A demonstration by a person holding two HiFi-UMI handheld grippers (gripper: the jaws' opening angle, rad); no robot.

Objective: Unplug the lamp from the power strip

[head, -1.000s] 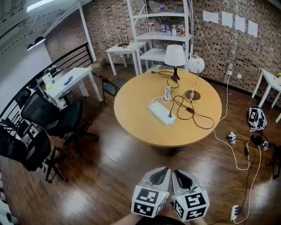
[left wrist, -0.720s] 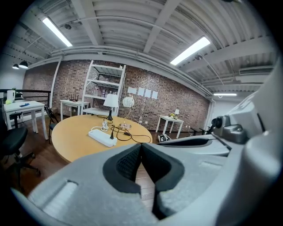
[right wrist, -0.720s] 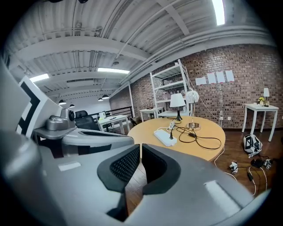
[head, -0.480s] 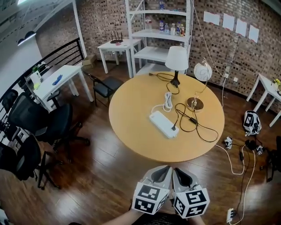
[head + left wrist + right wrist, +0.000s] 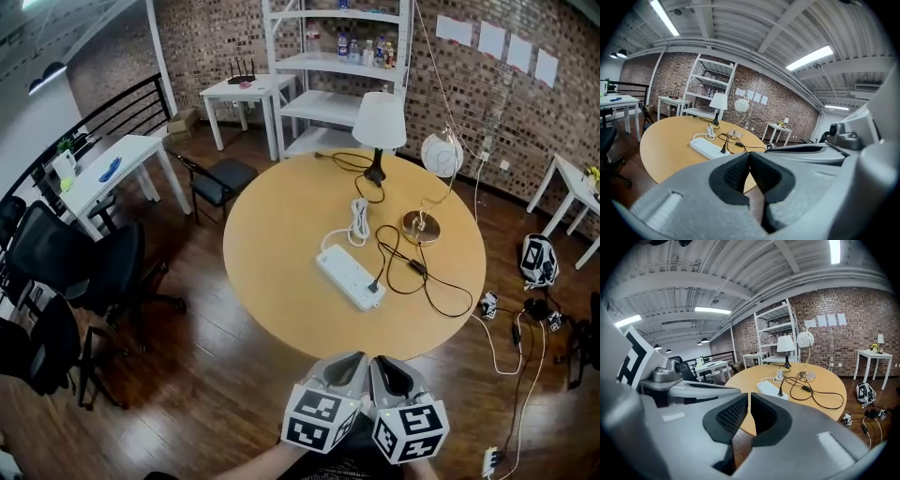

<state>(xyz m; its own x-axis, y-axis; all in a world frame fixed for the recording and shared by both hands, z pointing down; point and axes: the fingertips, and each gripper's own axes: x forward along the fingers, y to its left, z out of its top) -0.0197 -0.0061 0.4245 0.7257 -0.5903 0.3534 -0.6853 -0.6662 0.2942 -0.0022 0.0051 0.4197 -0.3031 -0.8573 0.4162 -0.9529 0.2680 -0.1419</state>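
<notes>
A white power strip [image 5: 349, 277] lies on the round wooden table [image 5: 281, 234]. One black plug [image 5: 373, 287] sits in its near end, and its black cable [image 5: 441, 291] loops off to the right. A white-shade lamp [image 5: 379, 122] and a brass-based globe lamp [image 5: 421, 227] stand at the far side. My left gripper [image 5: 345, 373] and right gripper [image 5: 392, 375] hang side by side below the table's near edge, both shut and empty. The left gripper view shows its gripper [image 5: 749, 157] short of the strip [image 5: 708, 147]. In the right gripper view its gripper [image 5: 748, 401] also stops short of the strip [image 5: 768, 389].
Black office chairs [image 5: 84, 272] crowd the left beside a white desk [image 5: 103, 173]. A dark chair [image 5: 220, 178] stands at the table's far left. White shelving [image 5: 328, 66] rises behind. Cables, adapters [image 5: 525, 319] and a bag [image 5: 539, 258] litter the wooden floor on the right.
The view has moved forward, so the table and power strip appear nearer and lower in the head view. Both grippers stay shut and side by side.
</notes>
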